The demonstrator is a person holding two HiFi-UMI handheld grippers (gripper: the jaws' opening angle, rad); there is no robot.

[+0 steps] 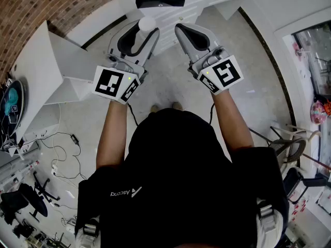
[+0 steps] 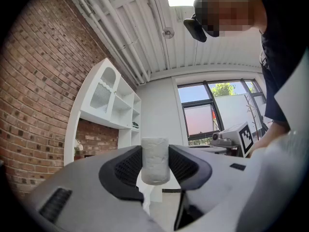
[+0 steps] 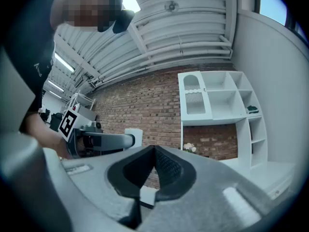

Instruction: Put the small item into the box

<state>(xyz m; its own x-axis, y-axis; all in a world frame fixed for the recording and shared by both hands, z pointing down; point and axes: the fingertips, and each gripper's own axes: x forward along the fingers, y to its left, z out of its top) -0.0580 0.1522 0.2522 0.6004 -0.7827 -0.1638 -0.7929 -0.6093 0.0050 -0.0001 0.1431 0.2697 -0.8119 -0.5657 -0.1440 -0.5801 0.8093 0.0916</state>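
Closest to us is the black shirt (image 1: pixel 176 180), low in the head view. At far left a brick wall (image 1: pixel 62 4) meets a white unit (image 1: pixel 57 71), whose near edge lies just beside the left gripper (image 1: pixel 140 31) (little room on that side). That gripper clamps the roll (image 2: pixel 154 161), a short white cylinder. In the left gripper view we see it standing upright, long axis vertical and crosswise to the jaws. A dark pad presses against each flank, and both ends stick out past the pads. From the head view only its round top end shows, facing up at us, right at the jaw tips. The jaws stand fairly wide, held apart by the roll's girth.

Between the two grippers we see a strip of pale floor (image 1: pixel 170 81); they are near each other but apart. The right gripper (image 1: pixel 182 30) has its jaws brought together, the tips meeting in the right gripper view with nothing between them. Right of it the floor runs open to a dark skirting line, and a chair (image 1: pixel 292 149) stands well apart at the far right.
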